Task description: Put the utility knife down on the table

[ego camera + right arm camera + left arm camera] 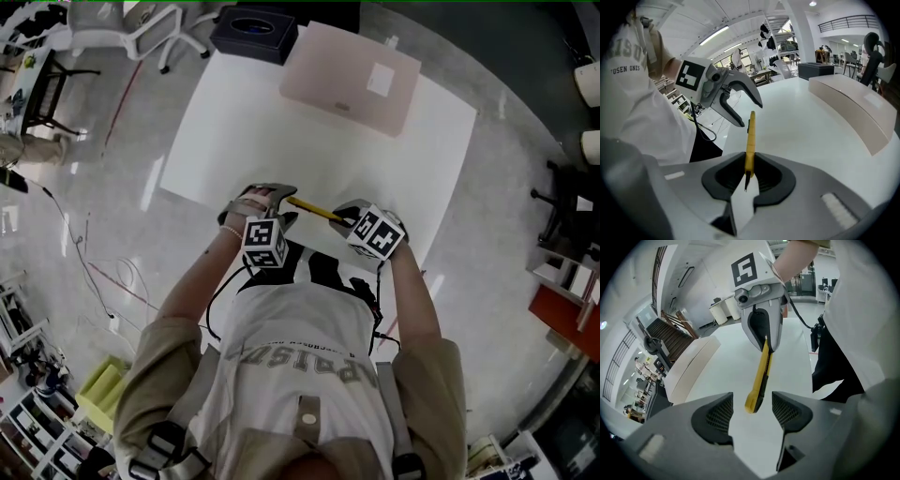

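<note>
1. The utility knife (762,373) is a slim yellow bar with a dark strip along one edge; it hangs over the white table (234,131), near the edge closest to you, and I cannot tell whether it touches the top.
2. Your right gripper (747,174) is clamped on one end of the knife, pads pressed to both flat sides; a thin dark tip pokes out past the pads toward the camera.
3. Your left gripper (752,411) stands with its jaws wide apart; the knife's blunt yellow end sits between the ribbed pads, with a gap on each side.
4. The head view shows the knife as a short yellow line slanting between the two grippers, in front of your chest; only the gripper views show the clamp and the gaps.
5. The left gripper view alone shows the dark strip; the right gripper view alone shows the dark tip.
6. Farther across the table lies a flat pale pink case (352,80); a dark box (255,33) sits beyond it at the far edge.
</note>
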`<action>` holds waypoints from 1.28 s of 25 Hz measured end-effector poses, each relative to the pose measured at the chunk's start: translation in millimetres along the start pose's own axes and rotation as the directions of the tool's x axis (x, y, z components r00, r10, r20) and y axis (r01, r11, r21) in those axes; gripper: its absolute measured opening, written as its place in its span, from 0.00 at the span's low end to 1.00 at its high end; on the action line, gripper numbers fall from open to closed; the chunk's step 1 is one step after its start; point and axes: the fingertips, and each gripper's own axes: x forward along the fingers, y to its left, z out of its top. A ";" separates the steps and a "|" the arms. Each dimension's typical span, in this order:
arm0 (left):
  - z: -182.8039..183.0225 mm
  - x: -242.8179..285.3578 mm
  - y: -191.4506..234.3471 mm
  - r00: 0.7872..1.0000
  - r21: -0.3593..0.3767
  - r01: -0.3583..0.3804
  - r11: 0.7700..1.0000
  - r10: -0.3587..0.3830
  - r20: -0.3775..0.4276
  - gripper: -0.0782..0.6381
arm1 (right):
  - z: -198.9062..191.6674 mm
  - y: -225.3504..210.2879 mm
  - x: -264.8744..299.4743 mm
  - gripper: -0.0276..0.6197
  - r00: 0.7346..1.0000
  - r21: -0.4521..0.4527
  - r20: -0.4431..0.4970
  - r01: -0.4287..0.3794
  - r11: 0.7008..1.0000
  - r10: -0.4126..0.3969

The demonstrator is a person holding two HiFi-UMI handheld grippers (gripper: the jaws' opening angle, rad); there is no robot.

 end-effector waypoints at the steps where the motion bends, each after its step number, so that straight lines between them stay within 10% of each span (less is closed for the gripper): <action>1: -0.6 1.5 -0.3 1.000 0.001 0.002 1.000 -0.002 0.000 0.48 | -1.2 -1.2 1.9 0.14 1.000 0.006 -0.006 -0.004 1.000 0.004; 32: -7.2 28.3 15.0 0.998 0.063 -0.005 0.998 0.009 -0.064 0.27 | -9.9 -26.5 12.5 0.14 0.997 0.020 -0.079 0.029 0.999 -0.027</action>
